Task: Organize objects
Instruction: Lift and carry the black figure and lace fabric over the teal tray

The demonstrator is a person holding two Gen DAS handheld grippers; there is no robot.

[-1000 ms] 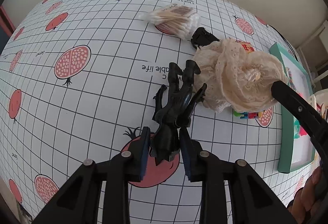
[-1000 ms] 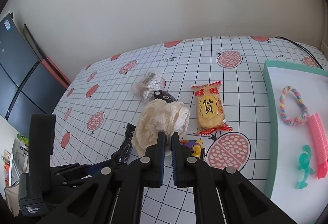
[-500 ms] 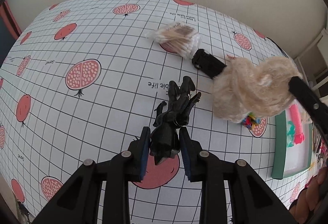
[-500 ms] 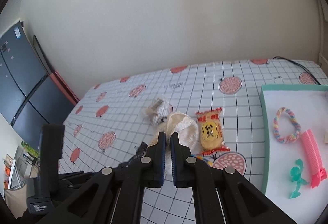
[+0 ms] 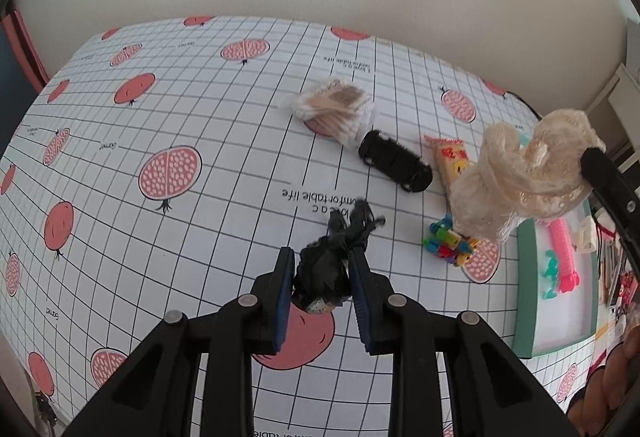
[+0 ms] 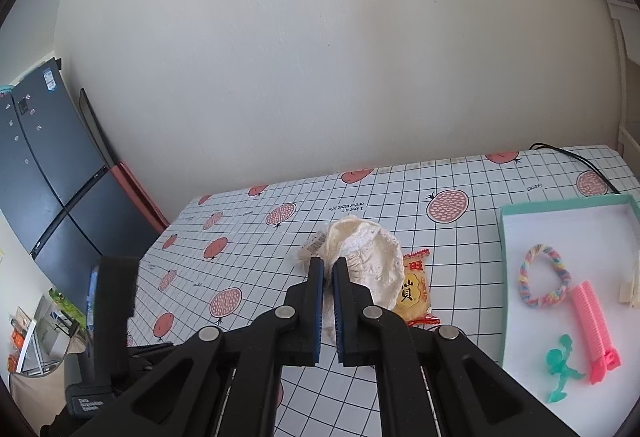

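Our left gripper [image 5: 322, 279] is clamped on a black claw hair clip [image 5: 334, 257] above the table [image 5: 200, 237]. Our right gripper [image 6: 328, 277] pinches a cream lace scrunchie [image 6: 372, 257] aloft, near the table's right edge where the teal tray [image 6: 505, 277] sits.

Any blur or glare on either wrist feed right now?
Left wrist view: the black item in the left gripper is motion-smeared at its far end; tablecloth grid bows from fisheye. Right wrist view: sharp, evenly lit, no glare on the cream lace.

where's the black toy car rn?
In the left wrist view, the black toy car lies on the table, right of centre, between the cotton swab pack and the snack packet.
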